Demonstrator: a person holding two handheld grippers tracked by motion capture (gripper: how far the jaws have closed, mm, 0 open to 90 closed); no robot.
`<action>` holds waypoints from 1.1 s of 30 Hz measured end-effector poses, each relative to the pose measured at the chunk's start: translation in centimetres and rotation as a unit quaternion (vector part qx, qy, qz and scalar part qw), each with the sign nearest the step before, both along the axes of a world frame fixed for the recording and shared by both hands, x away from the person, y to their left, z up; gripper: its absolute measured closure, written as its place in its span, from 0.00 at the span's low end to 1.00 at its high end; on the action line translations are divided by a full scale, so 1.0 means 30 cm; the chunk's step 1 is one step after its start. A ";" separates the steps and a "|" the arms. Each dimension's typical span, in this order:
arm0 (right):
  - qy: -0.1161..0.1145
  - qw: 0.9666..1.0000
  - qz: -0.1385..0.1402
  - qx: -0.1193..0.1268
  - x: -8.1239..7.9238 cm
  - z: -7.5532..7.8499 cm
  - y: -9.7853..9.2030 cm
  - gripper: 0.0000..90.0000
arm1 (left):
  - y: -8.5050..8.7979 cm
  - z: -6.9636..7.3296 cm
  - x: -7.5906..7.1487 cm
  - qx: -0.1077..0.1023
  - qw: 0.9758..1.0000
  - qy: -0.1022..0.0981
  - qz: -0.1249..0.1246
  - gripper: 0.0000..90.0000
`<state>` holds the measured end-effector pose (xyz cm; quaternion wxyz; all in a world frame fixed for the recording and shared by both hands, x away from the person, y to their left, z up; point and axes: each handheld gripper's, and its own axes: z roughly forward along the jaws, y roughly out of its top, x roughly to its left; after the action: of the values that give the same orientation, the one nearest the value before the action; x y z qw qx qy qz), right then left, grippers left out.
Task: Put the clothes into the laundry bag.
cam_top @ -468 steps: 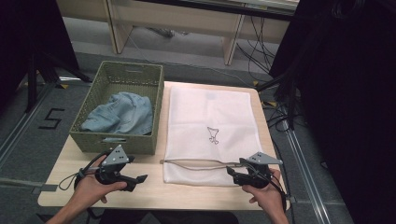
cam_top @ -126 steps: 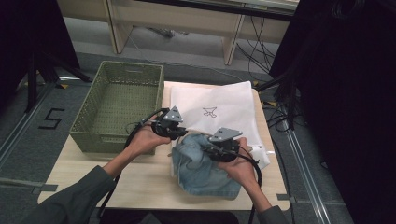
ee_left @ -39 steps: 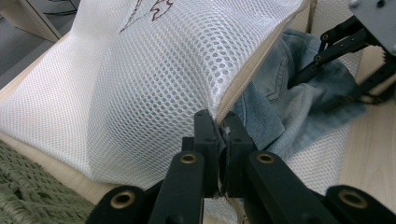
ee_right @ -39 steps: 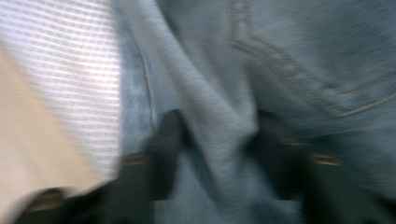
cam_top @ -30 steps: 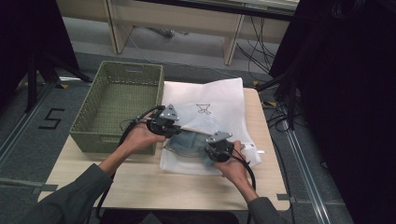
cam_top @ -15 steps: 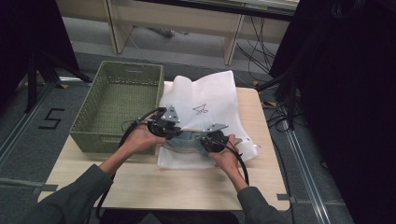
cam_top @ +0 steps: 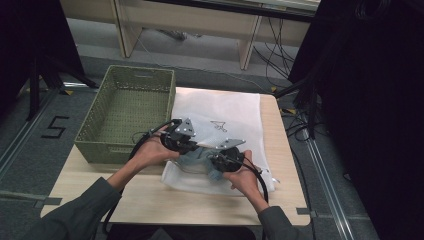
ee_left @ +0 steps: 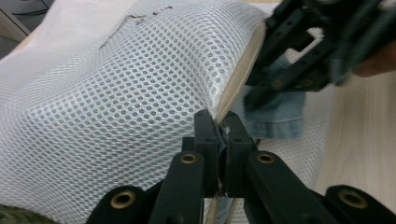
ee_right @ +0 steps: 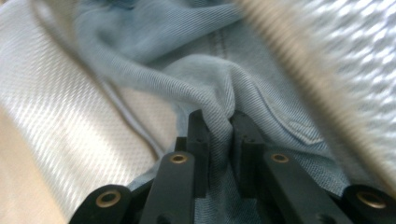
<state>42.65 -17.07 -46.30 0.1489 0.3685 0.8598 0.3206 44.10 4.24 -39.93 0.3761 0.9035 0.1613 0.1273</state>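
A grey floor mat left of the table carries a black "5" (cam_top: 55, 127). On the table's (cam_top: 150, 200) left part, reaching its far edge, stands a green perforated basket (cam_top: 127, 112). Just right of it lies a white mesh laundry bag (cam_top: 227, 107) with a small dark drawing that cannot be read. The left gripper (ee_left: 218, 126) is clamped on the bag's zippered edge, lifting it. The right gripper (ee_right: 219, 123) pinches a fold of the blue denim garment (ee_right: 243, 70) at the bag's mouth, near the table's front edge.
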 end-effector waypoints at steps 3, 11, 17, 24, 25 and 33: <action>-0.004 1.000 -0.001 -0.003 0.019 -0.028 0.014 0.89 | -0.006 -0.017 0.001 0.014 1.000 -0.001 -0.013 0.96; 0.011 1.000 -0.005 0.001 0.017 -0.046 0.014 0.89 | 0.000 -0.039 -0.009 -0.003 1.000 0.010 -0.001 0.83; 0.017 1.000 0.003 -0.001 0.014 -0.047 0.000 0.89 | 0.034 0.001 -0.064 -0.029 0.999 -0.009 0.026 0.67; 0.002 1.000 0.001 0.005 0.015 -0.058 0.004 0.88 | 0.015 -0.183 -0.204 -0.024 0.997 0.070 -0.002 0.60; 0.006 1.000 0.002 0.003 0.014 -0.054 0.004 0.88 | 0.009 -0.209 -0.211 -0.015 0.997 0.081 0.000 0.59; 0.004 1.000 0.008 0.000 0.013 -0.054 0.004 0.88 | -0.060 -0.326 -0.188 0.023 0.997 0.077 -0.012 0.46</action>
<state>43.03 -16.93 -47.92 0.1426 0.3629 0.8633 0.3203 38.45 2.45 -49.71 0.3427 0.9210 0.1763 0.0563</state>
